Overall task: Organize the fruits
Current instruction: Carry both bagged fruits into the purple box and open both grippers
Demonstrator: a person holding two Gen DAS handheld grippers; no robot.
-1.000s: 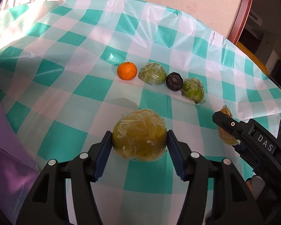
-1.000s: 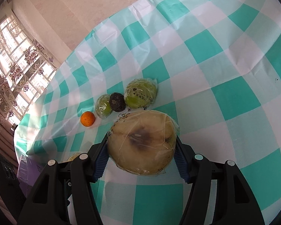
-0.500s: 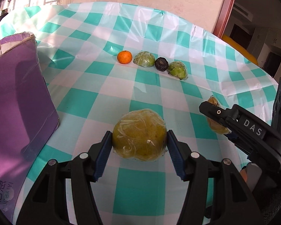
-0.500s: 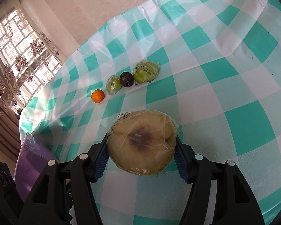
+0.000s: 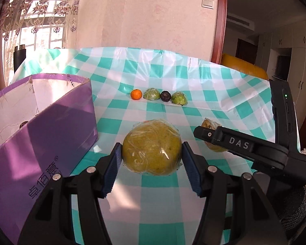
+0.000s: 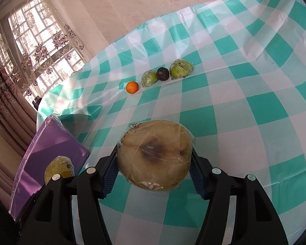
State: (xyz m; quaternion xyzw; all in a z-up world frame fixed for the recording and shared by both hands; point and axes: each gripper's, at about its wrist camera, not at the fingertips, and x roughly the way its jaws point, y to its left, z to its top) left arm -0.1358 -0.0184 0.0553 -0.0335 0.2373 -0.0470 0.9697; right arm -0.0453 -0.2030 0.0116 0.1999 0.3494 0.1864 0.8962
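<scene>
Left gripper: the left gripper is squeezed tight on a yellow-green wrapped fruit and holds it up over the checked tablecloth.
Right gripper: the right gripper is squeezed tight on a big tan wrapped fruit with a dark spot in the middle. It is up in the air too.
Row on the table: four fruits sit in a line, far from both grippers. They are an orange, a green wrapped fruit, a dark fruit and another green wrapped fruit. The last three sit close side by side, and the orange stands a bit apart.
Box: a purple box stands open on the left, close to the left gripper. Not much of its inside shows.
Done so far: it looks like four fruits are lined up.
Still to do: the two held fruits need a place, maybe at the end of the row.
</scene>
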